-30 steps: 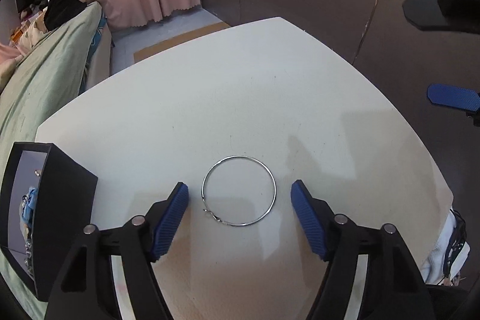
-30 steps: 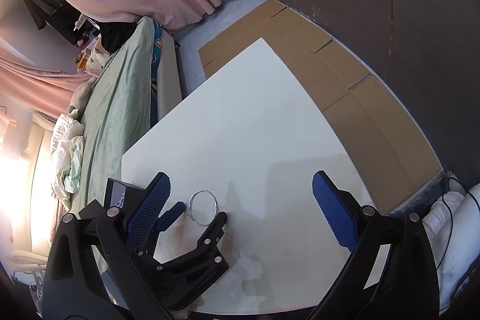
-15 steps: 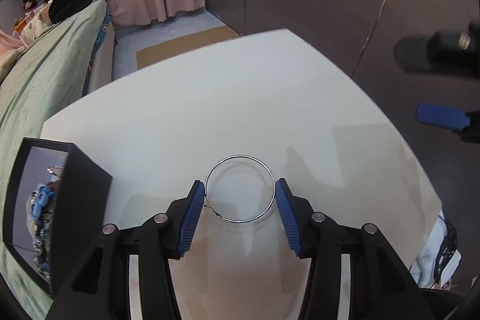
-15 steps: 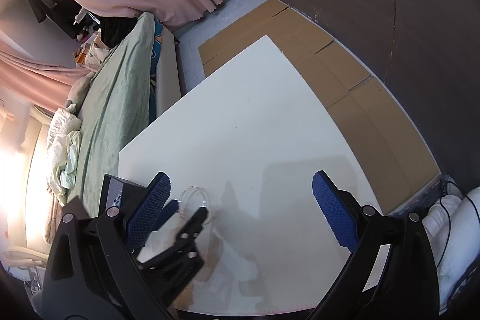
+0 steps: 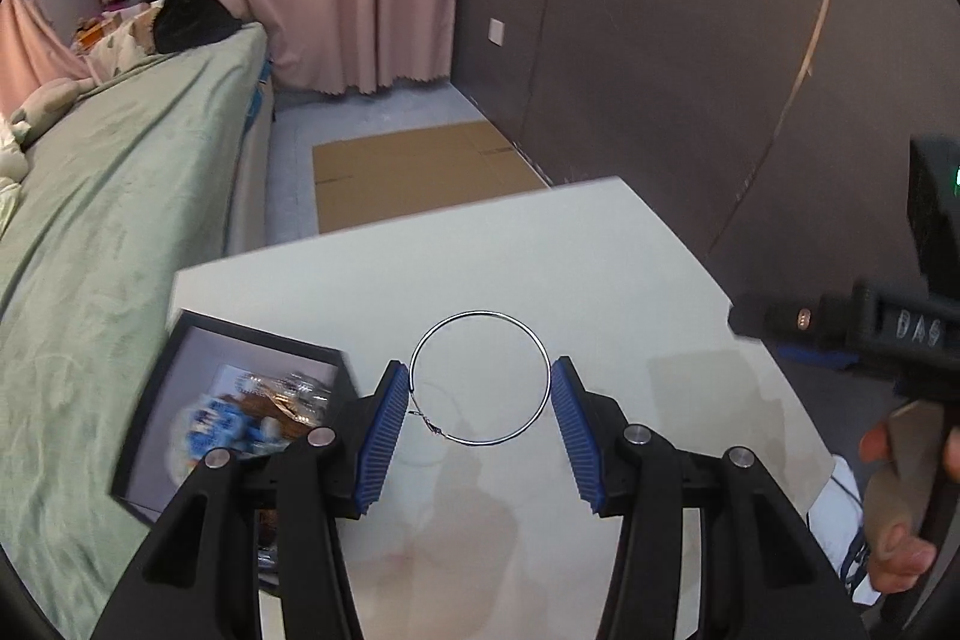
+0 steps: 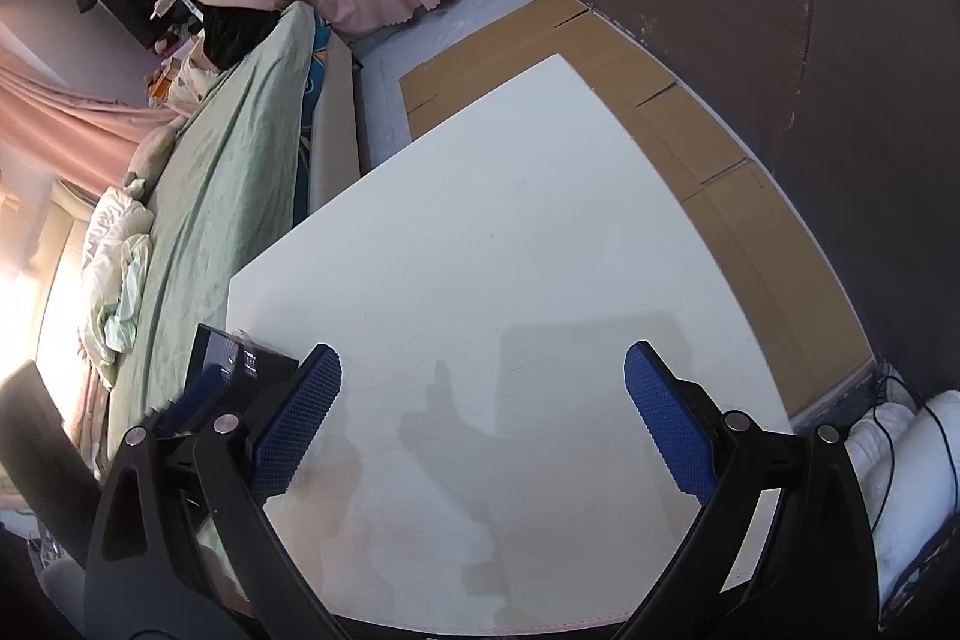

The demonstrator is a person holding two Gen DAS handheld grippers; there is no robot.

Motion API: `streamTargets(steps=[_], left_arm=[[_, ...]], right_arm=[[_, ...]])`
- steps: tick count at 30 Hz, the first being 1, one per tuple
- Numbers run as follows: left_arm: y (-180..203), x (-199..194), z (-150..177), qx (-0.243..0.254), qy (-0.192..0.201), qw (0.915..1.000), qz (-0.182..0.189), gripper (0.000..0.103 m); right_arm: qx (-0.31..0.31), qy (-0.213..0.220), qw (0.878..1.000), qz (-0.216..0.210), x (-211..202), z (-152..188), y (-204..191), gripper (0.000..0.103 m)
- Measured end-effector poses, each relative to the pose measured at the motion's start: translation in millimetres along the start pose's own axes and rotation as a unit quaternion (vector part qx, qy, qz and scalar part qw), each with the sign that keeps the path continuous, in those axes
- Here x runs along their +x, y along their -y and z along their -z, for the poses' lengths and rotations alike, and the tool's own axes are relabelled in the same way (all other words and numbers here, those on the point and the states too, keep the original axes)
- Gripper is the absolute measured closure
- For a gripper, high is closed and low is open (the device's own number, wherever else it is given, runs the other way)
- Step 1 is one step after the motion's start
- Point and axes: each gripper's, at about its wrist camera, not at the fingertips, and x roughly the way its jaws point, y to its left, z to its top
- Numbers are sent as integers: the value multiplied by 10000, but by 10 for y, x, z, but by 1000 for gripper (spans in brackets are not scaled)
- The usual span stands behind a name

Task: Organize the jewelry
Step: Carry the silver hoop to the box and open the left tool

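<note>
left wrist | hoop earring [image 5: 480, 377] now lifted off table [image 5: 600, 250] | jaws clamped

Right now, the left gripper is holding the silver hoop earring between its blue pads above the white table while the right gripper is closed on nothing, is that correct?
Not quite: the right gripper is wide open, as the right wrist view shows. The rest holds: the left gripper grips the silver hoop earring between its blue pads above the white table.
</note>
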Motion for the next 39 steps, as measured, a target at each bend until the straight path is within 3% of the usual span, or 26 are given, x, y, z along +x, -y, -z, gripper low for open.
streamTargets(steps=[13,23,25,26,35,39], left_arm=[[-800,-199,-141,-791,203,9962,-294,55],[-1140,-225,-86,-1160,162,9919,-484,54],[-1199,-212,-80,-1227,131,9909,-540,37],[-1218,-229,-69,-1256,152,9904,-560,34],[-1251,-385,21,-1330,153,9891,-605,32],[-1172,-514,91,-1182,220,9907,-642,17]], right_arm=[[-257,-151,9995,37,172,77,-231,8],[-352,-247,9991,-21,288,109,-391,8],[-380,-267,9989,-36,312,127,-431,8],[-391,-275,9989,-40,319,130,-446,8],[-540,-311,9980,-65,338,242,-592,8],[-560,-271,9980,-55,300,308,-616,8]])
